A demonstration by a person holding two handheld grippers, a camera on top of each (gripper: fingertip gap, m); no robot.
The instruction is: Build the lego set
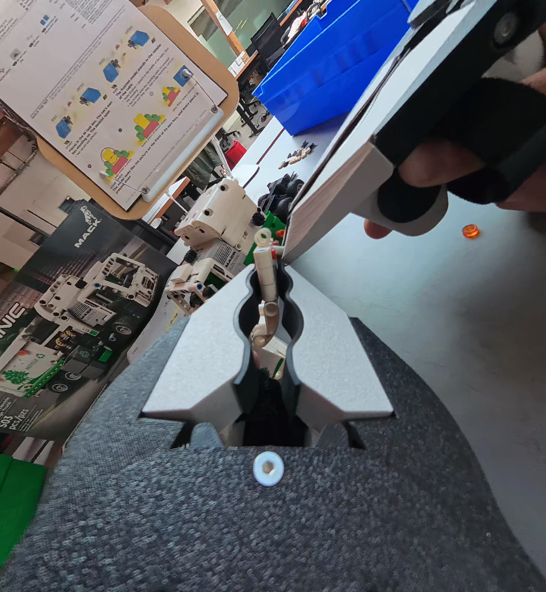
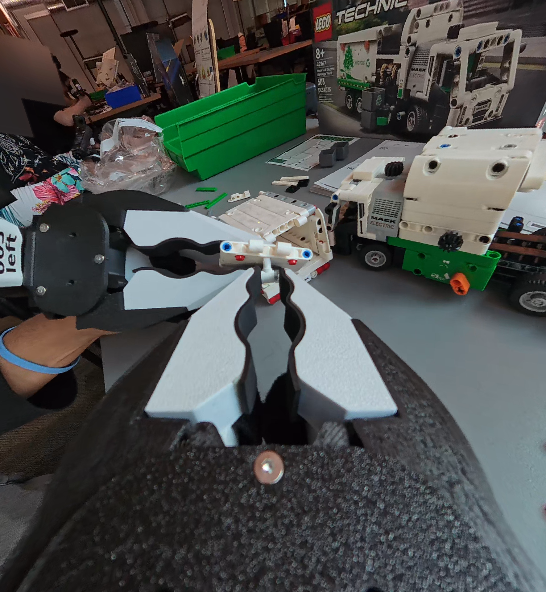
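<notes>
My left gripper (image 1: 267, 270) is shut on a white beam assembly (image 1: 266, 275) with blue and red pins, held in the air. In the right wrist view it (image 2: 215, 256) comes in from the left with the assembly (image 2: 265, 251) lying crosswise. My right gripper (image 2: 268, 274) is shut on a small white connector (image 2: 269, 275) that hangs under the assembly's middle. In the left wrist view the right gripper (image 1: 289, 251) reaches down from the upper right. The part-built white and green truck (image 2: 432, 205) stands on the grey table (image 2: 425, 368) behind.
A white panel section (image 2: 278, 217) lies just behind the grippers. The set's box (image 2: 425, 64), a green bin (image 2: 233, 128), a plastic bag (image 2: 127, 153) and loose parts (image 2: 292, 182) are at the back. A blue bin (image 1: 329, 70), an instruction board (image 1: 105, 89) and an orange stud (image 1: 470, 231) show too. Both grippers' tips are close together, under 4 cm apart.
</notes>
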